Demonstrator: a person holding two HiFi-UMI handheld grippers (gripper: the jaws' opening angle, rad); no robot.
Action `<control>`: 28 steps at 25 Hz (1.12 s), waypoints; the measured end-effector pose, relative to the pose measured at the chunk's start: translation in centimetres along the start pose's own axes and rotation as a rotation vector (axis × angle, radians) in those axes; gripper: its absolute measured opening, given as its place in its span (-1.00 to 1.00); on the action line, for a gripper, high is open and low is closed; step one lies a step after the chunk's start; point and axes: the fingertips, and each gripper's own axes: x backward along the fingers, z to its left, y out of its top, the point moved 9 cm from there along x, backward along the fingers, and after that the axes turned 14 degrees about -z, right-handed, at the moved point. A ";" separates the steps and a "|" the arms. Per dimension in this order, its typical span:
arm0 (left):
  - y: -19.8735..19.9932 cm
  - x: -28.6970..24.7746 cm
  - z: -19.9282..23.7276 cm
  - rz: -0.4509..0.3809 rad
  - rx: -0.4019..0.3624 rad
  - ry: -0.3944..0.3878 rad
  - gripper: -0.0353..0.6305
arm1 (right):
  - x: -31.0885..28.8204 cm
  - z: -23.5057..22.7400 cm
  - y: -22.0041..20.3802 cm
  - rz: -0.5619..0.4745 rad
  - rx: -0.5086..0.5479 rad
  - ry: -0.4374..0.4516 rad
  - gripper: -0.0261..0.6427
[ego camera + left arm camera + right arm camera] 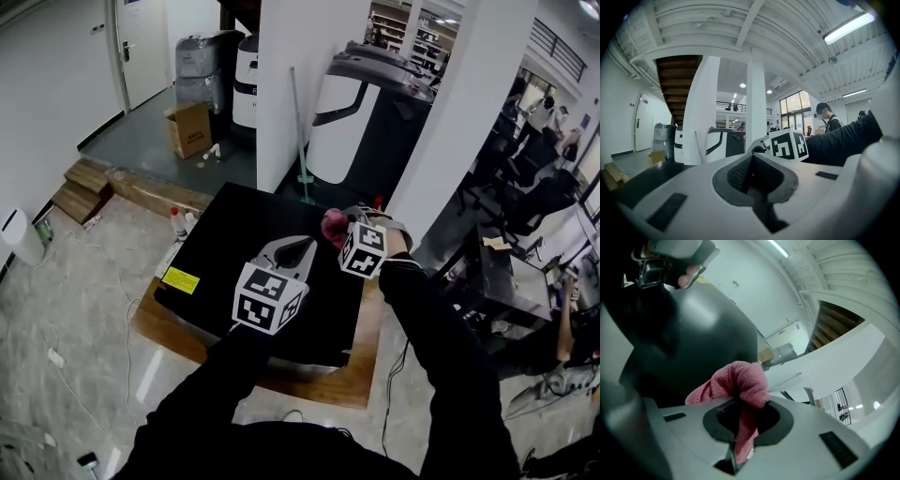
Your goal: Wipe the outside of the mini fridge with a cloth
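The right gripper (740, 420) clamps its jaws on the pink cloth (740, 380), which bunches forward, ready to wipe the black fridge (230, 234) top beneath. The left gripper (752, 176) hovers alongside, jaws together and empty.

Glossy black fridge (234, 234), nubbly pink cloth (740, 380), wooden platform (361, 377)

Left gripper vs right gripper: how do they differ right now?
The right gripper is shut on a bunched pink cloth; the left gripper is shut on nothing. In the head view the right gripper sits nearer the far edge of the glossy black mini fridge, the left gripper nearer the person. Both are over the fridge's top.
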 end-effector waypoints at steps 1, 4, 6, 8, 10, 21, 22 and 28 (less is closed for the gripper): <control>-0.2 0.2 0.1 0.006 0.002 -0.006 -0.88 | 0.2 0.3 0.3 -0.002 -0.004 0.002 -0.80; -0.4 0.9 0.5 0.013 0.012 -0.019 -0.88 | 0.8 1.3 1.6 -0.007 -0.014 0.006 -0.80; -0.2 1.3 0.5 0.010 0.014 -0.033 -0.88 | 1.4 2.1 2.5 -0.004 -0.017 0.007 -0.80; 0.2 1.9 0.4 0.005 0.009 -0.056 -0.88 | 2.3 3.1 3.5 0.005 -0.025 0.008 -0.80; 0.5 2.9 0.2 -0.001 0.007 -0.080 -0.88 | 3.1 4.4 4.7 0.016 -0.037 0.005 -0.80; 2.1 9.5 -0.5 -0.030 0.010 -0.212 -0.88 | 8.0 10.9 11.5 0.047 -0.089 0.020 -0.80; 2.2 10.1 -0.5 -0.033 0.013 -0.220 -0.88 | 8.5 11.5 12.1 0.052 -0.087 0.023 -0.80; 2.1 13.7 -0.3 -0.041 0.030 -0.265 -0.88 | 10.9 15.4 15.1 0.074 -0.094 0.041 -0.80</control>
